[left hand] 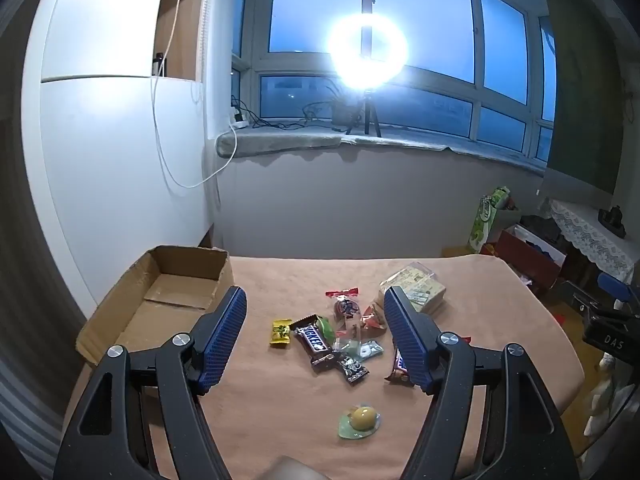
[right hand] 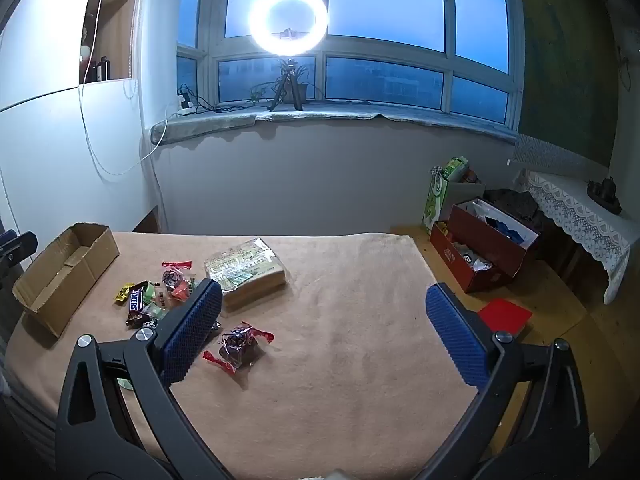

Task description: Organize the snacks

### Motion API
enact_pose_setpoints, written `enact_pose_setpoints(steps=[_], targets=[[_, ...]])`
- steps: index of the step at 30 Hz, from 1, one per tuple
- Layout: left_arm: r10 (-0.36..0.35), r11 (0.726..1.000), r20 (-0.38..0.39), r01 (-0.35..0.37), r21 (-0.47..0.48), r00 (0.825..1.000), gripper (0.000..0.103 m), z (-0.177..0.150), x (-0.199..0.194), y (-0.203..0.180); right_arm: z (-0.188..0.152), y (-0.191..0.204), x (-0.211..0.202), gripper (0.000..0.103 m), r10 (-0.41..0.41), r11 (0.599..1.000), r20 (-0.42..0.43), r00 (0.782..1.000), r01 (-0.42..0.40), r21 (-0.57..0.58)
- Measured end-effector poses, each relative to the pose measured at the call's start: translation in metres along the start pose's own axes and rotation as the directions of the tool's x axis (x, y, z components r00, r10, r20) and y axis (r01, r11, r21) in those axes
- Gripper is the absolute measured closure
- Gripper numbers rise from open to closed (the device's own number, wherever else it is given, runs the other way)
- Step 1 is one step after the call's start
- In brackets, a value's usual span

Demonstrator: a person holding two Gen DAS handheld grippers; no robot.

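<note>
Left claw and right claw agape

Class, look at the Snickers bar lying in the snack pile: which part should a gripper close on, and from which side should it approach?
Grip the Snickers bar across its narrow width at mid-length, coming down from above. It lies flat on the cloth, its long axis angled, with other sweets touching its ends, so the long sides offer the clearest pinch.
</note>
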State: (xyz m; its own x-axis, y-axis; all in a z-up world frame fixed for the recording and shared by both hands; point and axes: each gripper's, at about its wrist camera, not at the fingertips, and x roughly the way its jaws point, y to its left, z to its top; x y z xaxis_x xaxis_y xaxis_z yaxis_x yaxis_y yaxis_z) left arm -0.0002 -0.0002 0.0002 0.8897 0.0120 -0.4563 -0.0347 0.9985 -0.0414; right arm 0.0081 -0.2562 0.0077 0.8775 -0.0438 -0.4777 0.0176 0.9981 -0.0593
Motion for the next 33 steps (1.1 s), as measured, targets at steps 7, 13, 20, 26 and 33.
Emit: enact_pose_setpoints(steps=[7,13,20,26,33], targets=[[-0.01,1.0,-0.002,0.01,-0.014,1.0,0.032,0.006,0.002,0.007,-0.001,0.0,0.002,0.0,-0.002,1.0,-0.003,1.0,0.002,-0.004],[-0.012,1.0,0.002,0.012,-0.004,1.0,0.032,0.003,0.003,0.01,-0.001,0.003,0.0,0.0,-0.005,1.0,-0.004,1.0,0.005,-0.009],[-0.013,1.0,0.004,0.013,-0.002,1.0,0.032,0.006,0.0,0.003,-0.001,0.004,0.007,0.0,-0.014,1.0,-0.004,1.0,0.014,-0.004],[-0.013,1.0,0.007,0.013,0.005,1.0,0.032,0.006,-0.001,0.001,0.009,0.004,0.003,0.0,-0.018,1.0,0.012,1.0,0.018,0.006],[-0.007,1.0,0.003,0.007,0.006,1.0,0.032,0.006,0.0,0.001,0.009,0.006,0.001,0.0,-0.012,1.0,0.018,1.0,0.012,0.008]])
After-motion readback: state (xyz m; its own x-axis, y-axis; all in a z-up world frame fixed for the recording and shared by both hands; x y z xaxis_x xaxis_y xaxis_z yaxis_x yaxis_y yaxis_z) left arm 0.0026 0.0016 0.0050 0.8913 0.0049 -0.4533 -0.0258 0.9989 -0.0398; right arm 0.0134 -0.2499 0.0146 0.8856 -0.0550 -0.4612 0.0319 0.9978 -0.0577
